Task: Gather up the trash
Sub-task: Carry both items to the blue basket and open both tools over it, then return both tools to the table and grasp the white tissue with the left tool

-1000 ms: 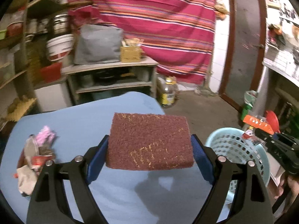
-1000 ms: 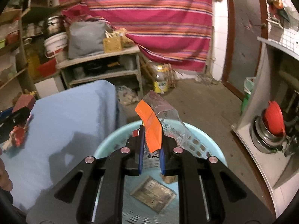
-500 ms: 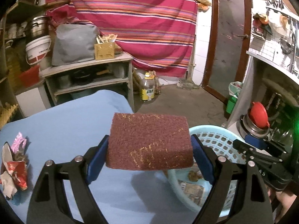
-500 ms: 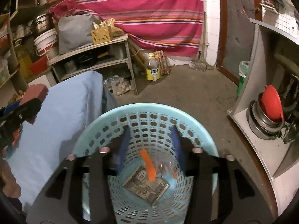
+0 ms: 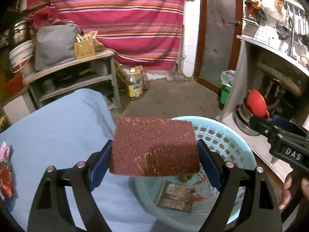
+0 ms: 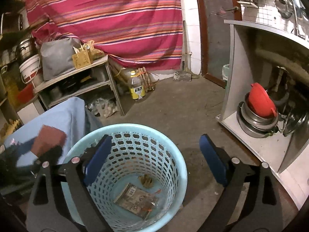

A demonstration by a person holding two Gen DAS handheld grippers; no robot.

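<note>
- While my left gripper (image 5: 154, 154) clamps the maroon scrub pad (image 5: 154, 147) over the basket's near-left rim, open floor lies beyond.
- Right gripper (image 6: 155, 162): jaws wide, nothing held.
- Light-blue basket (image 6: 173, 147) holds flat wrappers (image 6: 135, 199).

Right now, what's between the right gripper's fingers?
Nothing held. Through the open right gripper, the right wrist view shows the blue basket below.
</note>
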